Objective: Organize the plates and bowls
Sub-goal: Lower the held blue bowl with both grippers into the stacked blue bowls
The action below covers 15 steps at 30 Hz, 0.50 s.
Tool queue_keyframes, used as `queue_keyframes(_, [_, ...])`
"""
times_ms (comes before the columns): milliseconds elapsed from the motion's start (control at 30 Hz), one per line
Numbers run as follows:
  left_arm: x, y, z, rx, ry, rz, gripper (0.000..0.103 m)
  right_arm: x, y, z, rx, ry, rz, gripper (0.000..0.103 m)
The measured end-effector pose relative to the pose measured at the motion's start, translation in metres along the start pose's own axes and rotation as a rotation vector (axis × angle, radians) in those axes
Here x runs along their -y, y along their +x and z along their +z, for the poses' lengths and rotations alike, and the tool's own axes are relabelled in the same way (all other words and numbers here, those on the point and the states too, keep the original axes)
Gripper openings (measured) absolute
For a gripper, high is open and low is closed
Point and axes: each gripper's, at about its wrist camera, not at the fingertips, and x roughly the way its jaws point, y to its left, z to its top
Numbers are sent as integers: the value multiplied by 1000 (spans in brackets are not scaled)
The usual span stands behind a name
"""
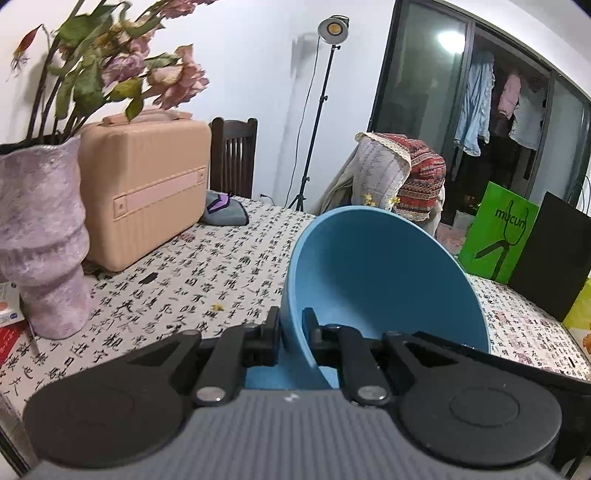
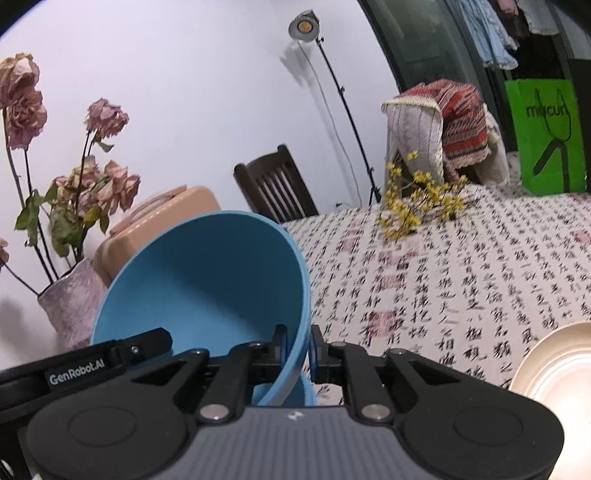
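Blue bowl tilted, mouth facing cameras; left claw and right claw both clamped on rim

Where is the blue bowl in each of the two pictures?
Left wrist view: blue bowl right of centre, its rim pinched by the left tool.
Right wrist view: blue bowl left of centre, its rim pinched by the right tool.
Shared landmark: the lamp on a stand.

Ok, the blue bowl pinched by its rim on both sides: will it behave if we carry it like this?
Probably rigid: the blue bowl keeps its round shape with the left claw and right claw shut on its thin rim. It looks smooth, so it may slip. Likely light, held tilted by the rim alone.
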Motion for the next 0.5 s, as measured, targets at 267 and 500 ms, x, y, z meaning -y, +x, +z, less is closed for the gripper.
queue_keyframes(267, [-17,4,-19,-42,-30,13,12,-4,10,-13,-45,-19,11,12])
queue_keyframes(500, [-33,11,-32,-68,-58,30,12,-14,23,-26,-77,-62,1,12])
